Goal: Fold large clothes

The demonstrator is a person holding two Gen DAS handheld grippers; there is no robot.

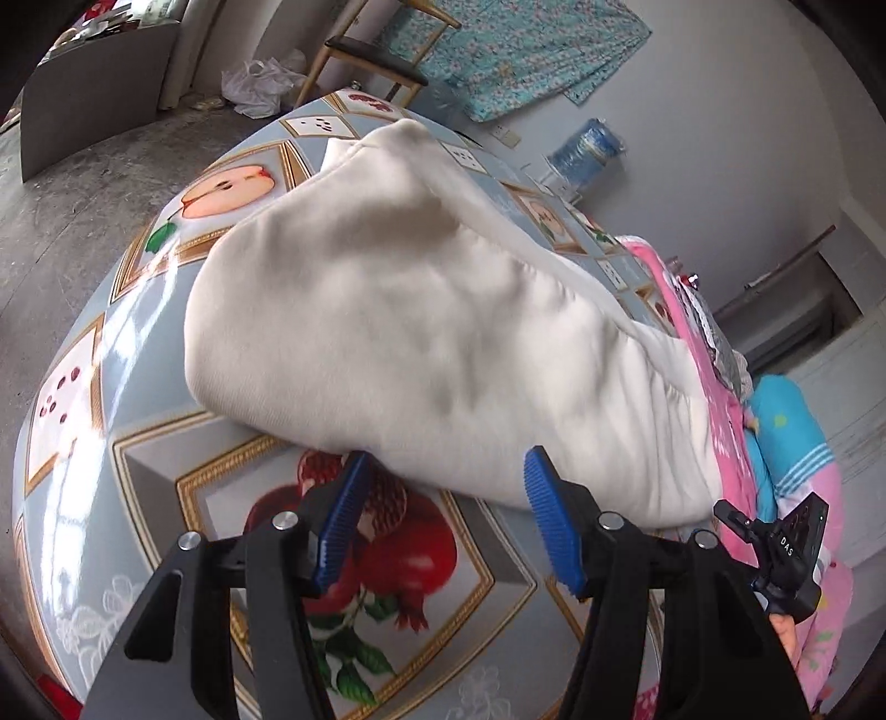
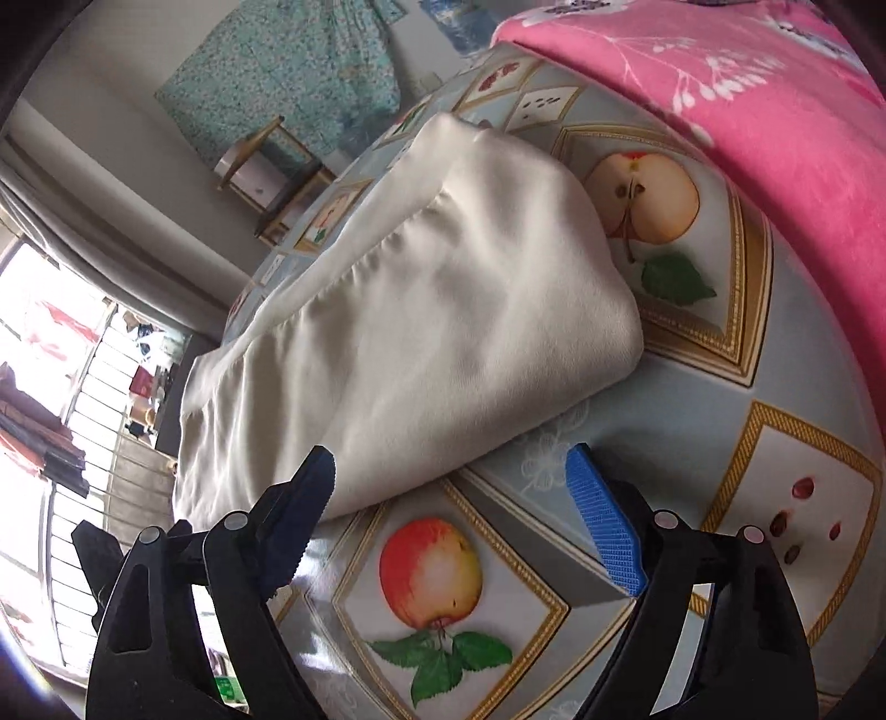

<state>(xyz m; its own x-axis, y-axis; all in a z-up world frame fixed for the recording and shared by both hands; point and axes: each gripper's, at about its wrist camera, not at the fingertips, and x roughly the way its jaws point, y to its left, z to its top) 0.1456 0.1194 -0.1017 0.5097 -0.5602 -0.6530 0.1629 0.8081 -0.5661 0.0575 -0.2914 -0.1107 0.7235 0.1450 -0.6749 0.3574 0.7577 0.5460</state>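
- 1 cream garment (image 1: 421,327), folded, on the table
- 1 table with a fruit-print cloth (image 2: 692,421)
- 2 grippers: the left gripper (image 1: 443,487) and the right gripper (image 2: 451,487)
- 4 blue finger pads (image 1: 545,509), 2 per gripper
- 1 pink floral blanket (image 2: 747,94)
- 1 wooden chair (image 1: 376,55)
- 1 white plastic bag (image 1: 260,83) on the floor
- 1 teal floral cloth (image 1: 531,50) on the wall

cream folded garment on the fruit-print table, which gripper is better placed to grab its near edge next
Probably left. The left gripper stands open with the cream folded garment's near edge between its tips. The right gripper is open too, but only its left fingertip meets the cloth.
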